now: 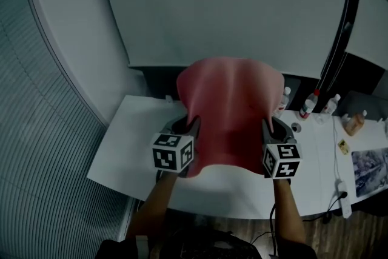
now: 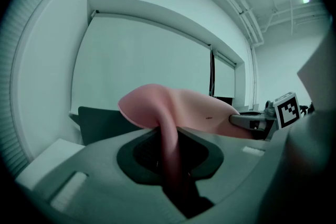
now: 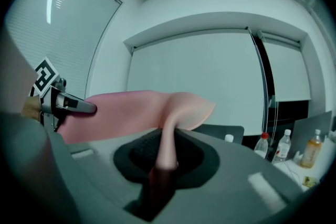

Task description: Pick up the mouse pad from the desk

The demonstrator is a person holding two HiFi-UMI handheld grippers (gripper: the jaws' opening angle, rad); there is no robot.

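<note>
The pink mouse pad (image 1: 231, 103) hangs in the air above the white desk (image 1: 133, 148), stretched between both grippers and sagging in the middle. My left gripper (image 1: 191, 130) is shut on its near left edge, my right gripper (image 1: 271, 130) on its near right edge. In the left gripper view the mouse pad (image 2: 173, 113) runs as a thin fold through the left gripper (image 2: 169, 157), and the right gripper (image 2: 252, 121) shows across it. In the right gripper view the mouse pad (image 3: 131, 113) passes through the right gripper (image 3: 165, 157), with the left gripper (image 3: 68, 105) at the far side.
Several small bottles (image 1: 310, 104) stand at the desk's back right, and an orange-filled bottle (image 1: 354, 122) further right. A white power strip (image 1: 343, 191) lies near the front right edge. A dark monitor (image 1: 159, 79) sits behind the pad. Slatted blinds (image 1: 36, 148) run along the left.
</note>
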